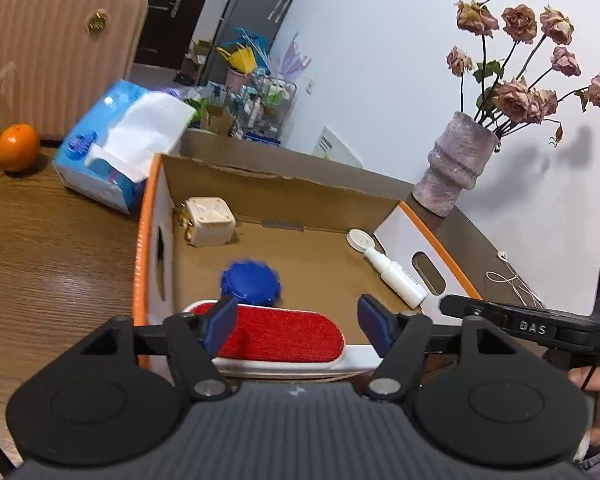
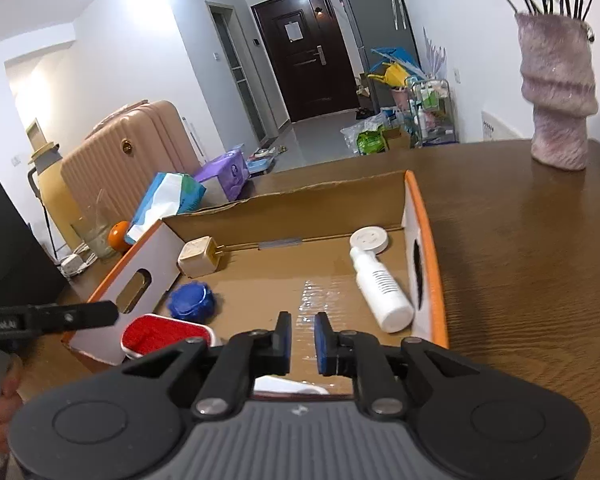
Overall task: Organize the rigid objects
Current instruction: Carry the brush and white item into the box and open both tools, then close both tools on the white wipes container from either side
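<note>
- The left gripper [image 1: 292, 322] is held spread wide above the near edge of the cardboard box [image 1: 284, 196], empty, over the red lint brush [image 1: 280, 334].
- The right gripper [image 2: 303, 338] is seen nearly pressed together, a narrow gap left, nothing pinched.
- Inside the box on the bench [image 2: 520, 260] are found a blue cap [image 2: 192, 300] at 9 o'clock, a beige plug adapter [image 2: 198, 256] at 11 o'clock, and a white bottle [image 2: 382, 286] at 2 o'clock.

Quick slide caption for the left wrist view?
Open left gripper above red lint brush at cardboard box edge.
</note>
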### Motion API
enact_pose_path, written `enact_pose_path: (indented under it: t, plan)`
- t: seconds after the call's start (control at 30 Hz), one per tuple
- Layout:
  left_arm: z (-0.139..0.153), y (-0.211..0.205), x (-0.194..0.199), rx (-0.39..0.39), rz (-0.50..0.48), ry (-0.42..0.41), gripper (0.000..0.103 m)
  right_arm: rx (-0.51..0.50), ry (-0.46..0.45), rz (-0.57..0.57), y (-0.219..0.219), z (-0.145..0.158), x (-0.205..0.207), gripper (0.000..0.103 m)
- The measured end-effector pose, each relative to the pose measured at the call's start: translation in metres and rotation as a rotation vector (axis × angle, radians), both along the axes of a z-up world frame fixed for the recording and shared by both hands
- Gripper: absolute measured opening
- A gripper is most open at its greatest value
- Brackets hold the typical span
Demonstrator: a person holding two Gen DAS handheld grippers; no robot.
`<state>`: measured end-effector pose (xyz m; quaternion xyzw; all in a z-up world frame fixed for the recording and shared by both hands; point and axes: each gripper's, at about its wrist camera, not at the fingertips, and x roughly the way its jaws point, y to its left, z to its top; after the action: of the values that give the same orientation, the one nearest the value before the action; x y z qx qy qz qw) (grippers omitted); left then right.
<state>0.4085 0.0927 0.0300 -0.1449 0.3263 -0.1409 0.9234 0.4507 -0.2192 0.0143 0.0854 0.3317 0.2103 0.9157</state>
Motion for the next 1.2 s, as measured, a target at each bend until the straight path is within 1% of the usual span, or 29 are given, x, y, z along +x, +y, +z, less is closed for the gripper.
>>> enact_pose_path:
  t: [0.03, 0.1, 0.2, 0.27, 0.33, 0.43, 0.67, 0.73, 0.8, 0.9, 1.03, 1.1, 1.17, 1.2]
  plan:
    - [0.004, 0.001, -0.005, 0.009, 0.009, -0.009, 0.073, -0.014, -0.009, -0.009, -0.001, 0.003, -0.004, 0.023]
    - [0.011, 0.001, -0.017, 0.041, 0.023, -0.034, 0.077, -0.035, -0.032, -0.022, -0.006, 0.006, -0.013, 0.028]
    - [0.022, -0.001, -0.041, 0.131, 0.052, -0.096, 0.082, -0.061, -0.056, -0.041, -0.011, 0.013, -0.031, 0.031]
    - [0.028, -0.003, -0.06, 0.168, 0.066, -0.136, 0.083, -0.079, -0.079, -0.053, -0.013, 0.018, -0.046, 0.034]
    - [0.032, -0.005, -0.077, 0.185, 0.077, -0.166, 0.084, -0.103, -0.115, -0.065, -0.014, 0.024, -0.063, 0.044]
    - [0.034, -0.01, -0.104, 0.22, 0.094, -0.203, 0.086, -0.152, -0.177, -0.078, -0.012, 0.032, -0.091, 0.056]
    - [0.029, -0.029, -0.166, 0.283, 0.098, -0.279, 0.096, -0.214, -0.269, -0.074, -0.006, 0.033, -0.156, 0.064]
    - [0.025, -0.035, -0.184, 0.291, 0.103, -0.302, 0.099, -0.23, -0.293, -0.075, -0.001, 0.03, -0.175, 0.07]
    - [0.021, -0.039, -0.201, 0.293, 0.111, -0.317, 0.099, -0.245, -0.318, -0.071, 0.003, 0.027, -0.194, 0.074]
    - [0.012, -0.046, -0.23, 0.284, 0.111, -0.343, 0.102, -0.261, -0.372, -0.065, 0.007, 0.022, -0.225, 0.078]
    - [0.0, -0.053, -0.265, 0.267, 0.113, -0.365, 0.103, -0.28, -0.436, -0.077, 0.012, 0.015, -0.262, 0.078]
    - [-0.005, -0.052, -0.276, 0.246, 0.116, -0.355, 0.103, -0.276, -0.46, -0.089, 0.013, 0.011, -0.281, 0.079]
    - [-0.008, -0.051, -0.283, 0.217, 0.113, -0.334, 0.103, -0.242, -0.456, -0.096, 0.012, 0.007, -0.293, 0.079]
    - [-0.009, -0.05, -0.283, 0.215, 0.109, -0.328, 0.103, -0.224, -0.445, -0.097, 0.01, 0.004, -0.296, 0.079]
